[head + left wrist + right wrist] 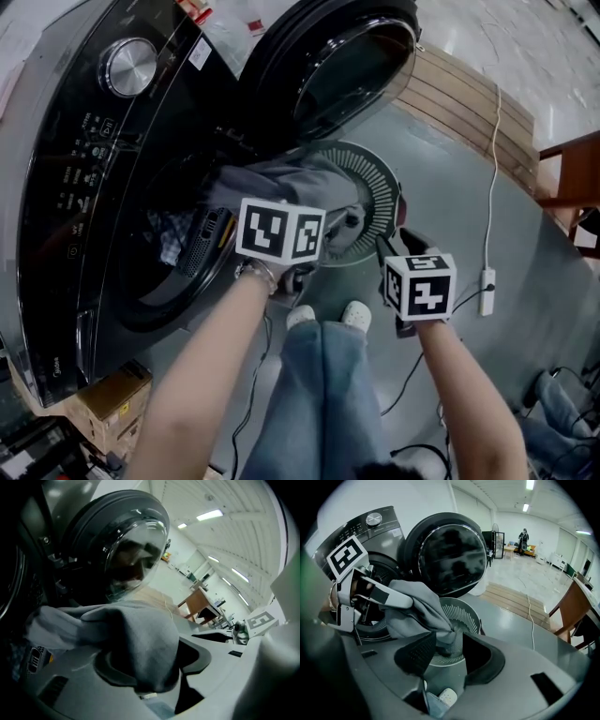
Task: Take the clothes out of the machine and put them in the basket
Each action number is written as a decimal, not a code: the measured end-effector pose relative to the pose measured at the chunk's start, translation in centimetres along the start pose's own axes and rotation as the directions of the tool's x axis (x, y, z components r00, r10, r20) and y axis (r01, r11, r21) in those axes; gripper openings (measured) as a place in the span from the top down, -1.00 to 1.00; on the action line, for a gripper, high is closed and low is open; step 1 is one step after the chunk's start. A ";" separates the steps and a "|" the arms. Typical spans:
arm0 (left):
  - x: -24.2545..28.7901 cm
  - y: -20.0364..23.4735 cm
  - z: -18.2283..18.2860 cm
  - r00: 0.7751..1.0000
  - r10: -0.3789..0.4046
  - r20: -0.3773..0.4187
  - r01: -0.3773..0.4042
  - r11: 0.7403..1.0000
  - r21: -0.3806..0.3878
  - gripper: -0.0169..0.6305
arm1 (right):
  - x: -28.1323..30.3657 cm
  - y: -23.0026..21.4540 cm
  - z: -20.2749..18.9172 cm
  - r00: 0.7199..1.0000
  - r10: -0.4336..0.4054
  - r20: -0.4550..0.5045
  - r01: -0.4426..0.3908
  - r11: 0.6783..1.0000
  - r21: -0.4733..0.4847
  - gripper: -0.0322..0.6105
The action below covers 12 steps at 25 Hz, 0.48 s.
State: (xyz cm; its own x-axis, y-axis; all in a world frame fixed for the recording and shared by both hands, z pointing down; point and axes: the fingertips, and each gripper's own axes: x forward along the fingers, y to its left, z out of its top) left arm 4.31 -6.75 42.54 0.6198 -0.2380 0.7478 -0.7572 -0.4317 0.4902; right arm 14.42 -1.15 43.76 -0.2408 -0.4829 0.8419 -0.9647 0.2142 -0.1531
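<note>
A black front-load washing machine [94, 187] stands with its round door [347, 56] swung open. A grey garment [281, 183] stretches from the drum mouth toward the round slotted basket [380, 187] on the floor. My left gripper [342, 223] is at the drum side. The garment [140, 639] lies draped between its parted jaws, with a dark gap beside one pad. My right gripper [449, 651] hangs over the basket [464, 613], shut on a bunched end of the garment [417, 606]. A checked cloth [169, 234] still lies in the drum.
The person's legs and white shoes [328, 317] are right below the grippers. A power strip with its white cable [486, 281] lies on the grey floor at right. Wooden slats [469, 94] and a brown table [572, 178] are behind, and a cardboard box [112, 394] sits at lower left.
</note>
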 end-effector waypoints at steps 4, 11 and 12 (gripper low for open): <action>0.1 2.0 -0.6 0.996 0.084 -0.007 -0.084 0.996 -0.033 -0.54 | 0.4 0.8 -0.3 1.000 0.004 -0.010 -0.004 1.000 0.001 0.35; -1.5 7.5 -1.9 0.967 0.255 -0.021 -0.254 0.965 0.065 -0.62 | 2.4 2.6 -1.0 0.999 0.021 -0.030 -0.021 1.000 -0.001 0.35; -1.9 8.5 -2.0 0.960 0.280 -0.025 -0.278 0.958 0.075 -0.63 | 2.7 2.9 -1.0 0.999 0.024 -0.033 -0.024 1.000 -0.004 0.35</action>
State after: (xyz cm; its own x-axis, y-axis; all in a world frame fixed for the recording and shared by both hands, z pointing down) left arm -3.70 -8.20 46.22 0.3774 -0.3271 0.8664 -0.8819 -0.4125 0.2283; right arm 11.02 -1.01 46.11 -0.2604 -0.4490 0.8548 -0.9582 0.2290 -0.1716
